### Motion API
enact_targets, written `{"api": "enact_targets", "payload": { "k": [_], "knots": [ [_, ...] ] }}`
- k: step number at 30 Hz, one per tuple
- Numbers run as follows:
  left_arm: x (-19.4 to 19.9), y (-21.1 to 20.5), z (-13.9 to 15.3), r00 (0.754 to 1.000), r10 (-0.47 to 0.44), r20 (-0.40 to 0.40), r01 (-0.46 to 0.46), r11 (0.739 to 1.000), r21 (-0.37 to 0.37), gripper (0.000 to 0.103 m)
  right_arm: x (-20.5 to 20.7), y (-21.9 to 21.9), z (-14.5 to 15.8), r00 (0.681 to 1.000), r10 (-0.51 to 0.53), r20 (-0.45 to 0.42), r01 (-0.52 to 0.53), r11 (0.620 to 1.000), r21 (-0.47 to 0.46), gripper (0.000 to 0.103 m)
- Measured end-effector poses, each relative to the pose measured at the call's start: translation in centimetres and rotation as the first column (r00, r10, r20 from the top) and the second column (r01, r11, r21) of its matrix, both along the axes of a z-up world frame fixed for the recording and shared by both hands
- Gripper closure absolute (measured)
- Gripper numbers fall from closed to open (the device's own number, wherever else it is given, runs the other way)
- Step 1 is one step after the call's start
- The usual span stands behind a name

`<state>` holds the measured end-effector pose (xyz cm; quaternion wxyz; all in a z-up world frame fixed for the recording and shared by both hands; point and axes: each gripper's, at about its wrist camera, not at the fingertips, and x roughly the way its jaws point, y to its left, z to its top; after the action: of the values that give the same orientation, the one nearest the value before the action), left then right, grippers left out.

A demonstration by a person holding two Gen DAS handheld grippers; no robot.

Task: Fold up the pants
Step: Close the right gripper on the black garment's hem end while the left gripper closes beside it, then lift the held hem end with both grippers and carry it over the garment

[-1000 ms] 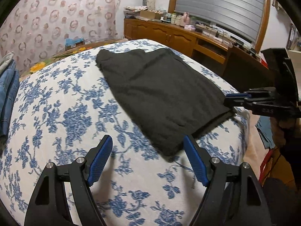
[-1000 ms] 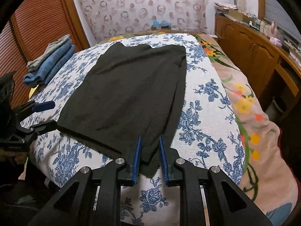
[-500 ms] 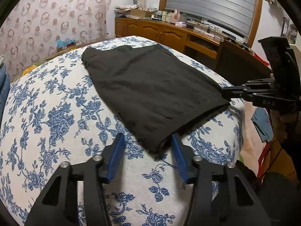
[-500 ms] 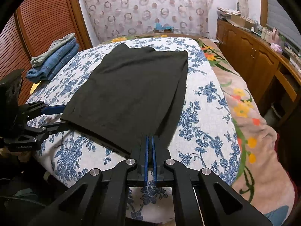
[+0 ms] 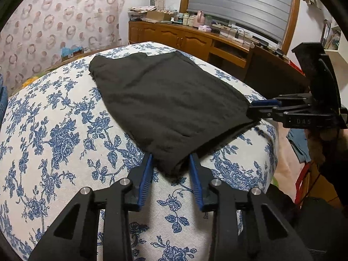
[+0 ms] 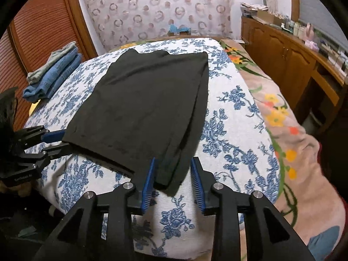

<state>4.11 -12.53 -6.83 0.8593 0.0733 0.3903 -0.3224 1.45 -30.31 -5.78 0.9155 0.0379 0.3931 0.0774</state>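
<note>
Two near corners of the black pants (image 5: 165,100), lying flat along the bed (image 5: 54,130) toward its near edge, each sit between spread blue pads. At the near left corner the left hand-held gripper (image 5: 171,167) is released, straddling the hem. At the near right corner the right hand-held gripper (image 6: 174,171) is likewise released around the cloth. Only the right view shows folded jeans (image 6: 52,71) at the bed's far left edge.
</note>
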Motion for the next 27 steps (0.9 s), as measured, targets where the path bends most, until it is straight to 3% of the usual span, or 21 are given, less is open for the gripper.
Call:
{"api": "enact_targets", "payload": {
  "k": [9, 10, 14, 15, 20, 27],
  "knots": [
    [-0.1, -0.1, 0.0, 1.000, 0.005, 0.011, -0.005, 1.000, 0.006, 0.068, 0.1, 0.2, -0.3, 1.000, 0.009, -0.006, -0.009, 1.000, 0.016, 0.066],
    [-0.2, -0.1, 0.1, 1.000, 0.005, 0.016, -0.005, 1.000, 0.010, 0.068, 0.1, 0.3, -0.3, 1.000, 0.016, -0.006, -0.016, 1.000, 0.018, 0.070],
    [-0.2, -0.2, 0.1, 1.000, 0.004, 0.014, -0.004, 1.000, -0.001, 0.087, 0.2, 0.4, -0.4, 0.999, 0.046, -0.006, -0.046, 0.998, 0.051, 0.089],
    [-0.2, -0.1, 0.3, 1.000, 0.007, 0.018, -0.007, 1.000, -0.003, 0.088, 0.3, 0.3, -0.4, 0.999, 0.053, -0.003, -0.052, 0.997, 0.063, 0.090],
    [-0.1, 0.6, 3.0, 0.998, 0.020, 0.064, -0.016, 0.999, -0.051, 0.090, 0.2, 0.4, 1.0, 0.997, 0.062, 0.051, -0.065, 0.996, 0.068, 0.093],
    [0.1, 1.9, 9.0, 0.982, 0.044, 0.186, -0.028, 0.996, -0.085, 0.091, -0.2, 0.5, 6.8, 0.977, 0.089, 0.194, -0.099, 0.994, 0.046, 0.093]
  ]
}}
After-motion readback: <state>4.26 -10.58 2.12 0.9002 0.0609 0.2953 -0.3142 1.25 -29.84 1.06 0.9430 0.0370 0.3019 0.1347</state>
